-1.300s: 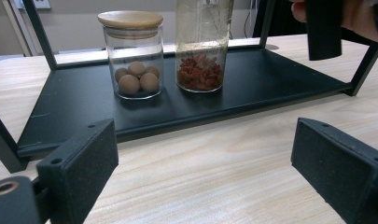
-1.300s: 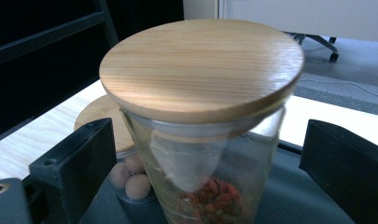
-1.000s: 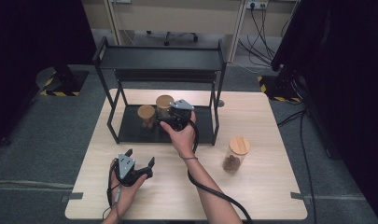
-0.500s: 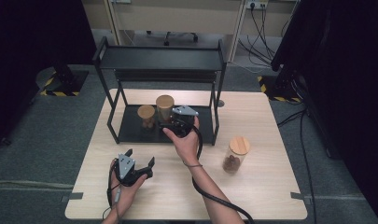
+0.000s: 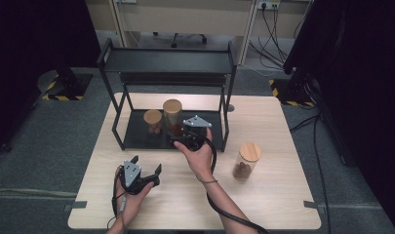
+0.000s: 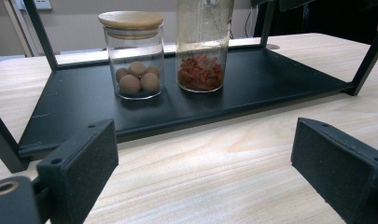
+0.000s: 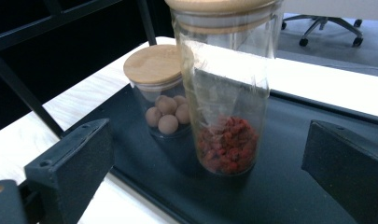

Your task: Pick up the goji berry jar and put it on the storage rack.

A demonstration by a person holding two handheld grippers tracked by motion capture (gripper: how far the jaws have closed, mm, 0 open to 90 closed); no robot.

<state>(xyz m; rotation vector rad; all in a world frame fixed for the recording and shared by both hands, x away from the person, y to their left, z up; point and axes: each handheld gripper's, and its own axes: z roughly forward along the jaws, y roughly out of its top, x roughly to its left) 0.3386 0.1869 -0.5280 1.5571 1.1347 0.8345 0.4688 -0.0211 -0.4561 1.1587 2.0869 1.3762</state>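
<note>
A tall glass jar (image 5: 172, 116) with red bits and a short jar (image 5: 152, 121) of brown balls stand side by side on the black rack's lower shelf (image 5: 136, 139). My right gripper (image 5: 183, 137) hovers at the shelf's front, open and just short of the tall jar (image 7: 228, 93), which stands ahead between its wide-spread jaws (image 7: 210, 179). The short jar (image 7: 161, 88) sits behind it to the left. My left gripper (image 5: 146, 165) rests low over the table near the front, open and holding nothing (image 6: 200, 172). It faces the short jar (image 6: 133, 53) and the tall jar (image 6: 203, 46).
A third wooden-lidded jar (image 5: 245, 160) with brown contents stands on the table right of the rack. The rack's upright posts (image 5: 227, 122) and top shelf (image 5: 168, 61) frame the lower shelf. Bare light wood table (image 5: 283, 195) lies in front and to the right.
My right gripper has drawn back from the rack toward the person, away from the tall jar, which stays on the shelf. The left gripper has not moved.
</note>
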